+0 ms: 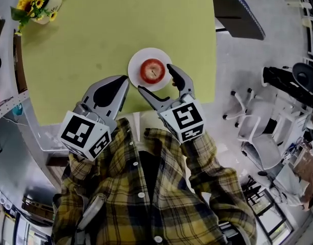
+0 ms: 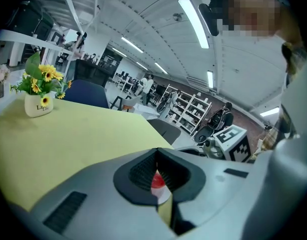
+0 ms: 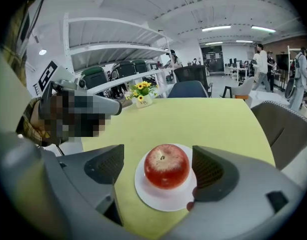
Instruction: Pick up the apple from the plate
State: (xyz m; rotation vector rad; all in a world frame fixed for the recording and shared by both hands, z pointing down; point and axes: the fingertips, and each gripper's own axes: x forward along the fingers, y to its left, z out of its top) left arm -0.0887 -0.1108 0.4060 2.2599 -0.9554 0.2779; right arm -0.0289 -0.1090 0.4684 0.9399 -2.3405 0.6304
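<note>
A red apple [image 1: 152, 71] [image 3: 166, 166] sits upright on a small white plate [image 1: 136, 60] [image 3: 163, 204] near the front edge of the yellow-green table [image 1: 95, 34]. My right gripper [image 1: 154, 77] [image 3: 159, 168] is open, with one jaw on each side of the apple; its pads [image 3: 216, 171] stand clear of the fruit. My left gripper [image 1: 125, 83] [image 2: 156, 154] rests just left of the plate with its jaws shut and empty. In the left gripper view only a sliver of the apple [image 2: 158, 181] shows through the gap behind its tips.
A white vase of yellow flowers [image 1: 42, 1] [image 2: 38, 104] [image 3: 142, 100] stands at the table's far left corner. Office chairs [image 1: 258, 131] stand on the floor to the right of the table. The plate lies close to the table's near right corner.
</note>
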